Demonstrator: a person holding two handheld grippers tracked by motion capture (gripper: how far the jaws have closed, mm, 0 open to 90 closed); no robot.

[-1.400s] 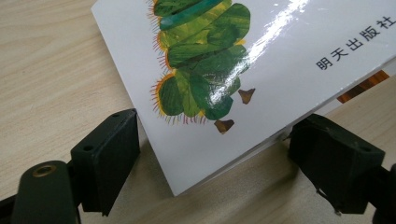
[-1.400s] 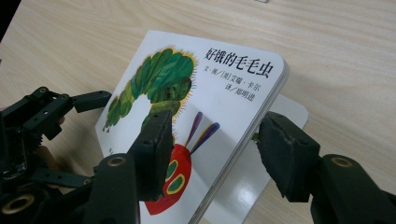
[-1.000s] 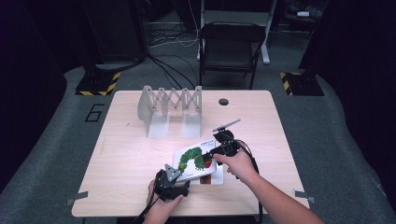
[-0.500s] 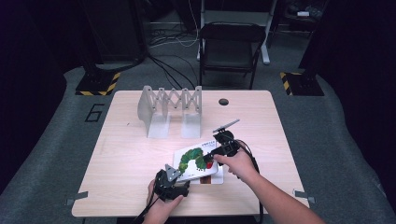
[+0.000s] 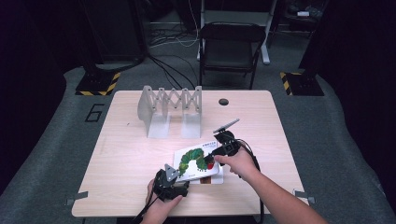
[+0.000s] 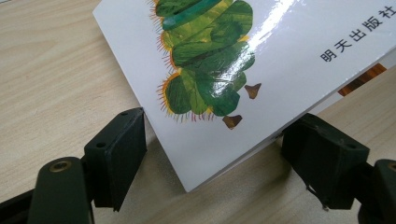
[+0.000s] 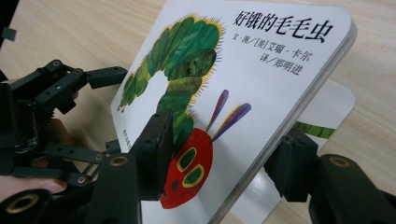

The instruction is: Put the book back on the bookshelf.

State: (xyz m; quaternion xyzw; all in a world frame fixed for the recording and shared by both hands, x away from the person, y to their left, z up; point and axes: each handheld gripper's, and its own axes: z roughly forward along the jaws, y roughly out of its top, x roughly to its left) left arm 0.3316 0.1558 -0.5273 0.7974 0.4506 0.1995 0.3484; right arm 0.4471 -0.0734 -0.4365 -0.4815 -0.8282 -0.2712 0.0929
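A white board book with a green caterpillar on its cover (image 5: 196, 161) (image 6: 261, 51) (image 7: 261, 70) lies tilted near the table's front edge, above a second book (image 7: 327, 126) (image 6: 364, 79). My right gripper (image 5: 215, 156) (image 7: 224, 161) is shut on the caterpillar book at the red head end, with one jaw on the cover and the other beneath, so that edge is raised. My left gripper (image 5: 173, 178) (image 6: 219, 163) is open at the book's near left corner. That corner sits between the wide jaws, apart from them. The person's left hand (image 7: 28, 186) holds the left gripper.
A folding metal rack (image 5: 170, 109) stands at the back middle of the wooden table (image 5: 126, 154). A small black round disc (image 5: 223, 101) lies near the far edge. A black chair (image 5: 231, 42) stands beyond the table, with cables on the floor.
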